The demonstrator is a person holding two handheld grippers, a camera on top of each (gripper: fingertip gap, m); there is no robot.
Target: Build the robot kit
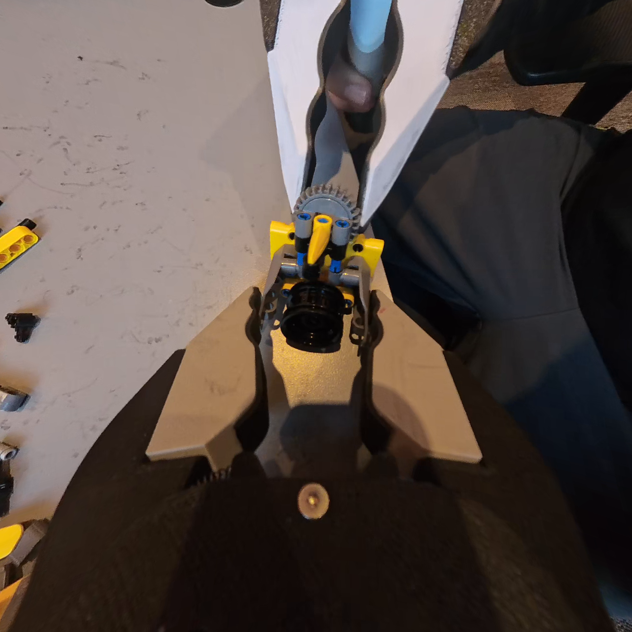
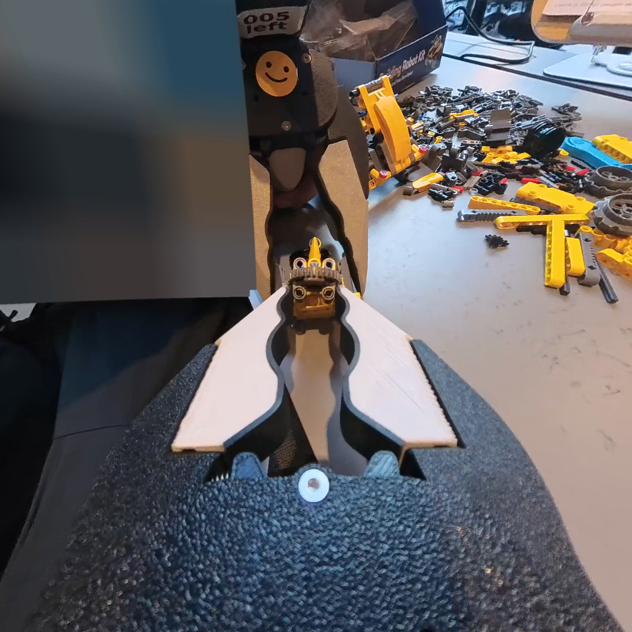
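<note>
Nearest the lens in the left wrist view: left gripper (image 1: 313,307), grey fingers closed from both sides on the grey side frames of a small brick assembly (image 1: 321,270) at frame centre, black wheel hub (image 1: 313,321) facing the camera between the tips. Beyond it, toward the top of the frame, right gripper (image 1: 328,205) with white fingers coming down from the upper middle, tips pinched around the grey gear (image 1: 326,201) at the far end of the same assembly. Long axis of the assembly running up the frame, straight from one gripper to the other; yellow spike (image 1: 318,239) lying along that axis. Both grippers equally near, one at each end, assembly held just past the edge of the pale table (image 1: 119,136), above a dark-clothed lap.

Left edge of that view: loose pieces on the table, among them a yellow beam (image 1: 15,244) and a small black connector (image 1: 22,325).

In the right wrist view, left to right: blurred patch at upper left; white fingers gripping the assembly at centre, left gripper's dark body with a round yellow sticker (image 2: 276,76) above; at upper right a scatter of yellow, grey and black parts (image 2: 496,154) and a dark blue box (image 2: 403,58).
</note>
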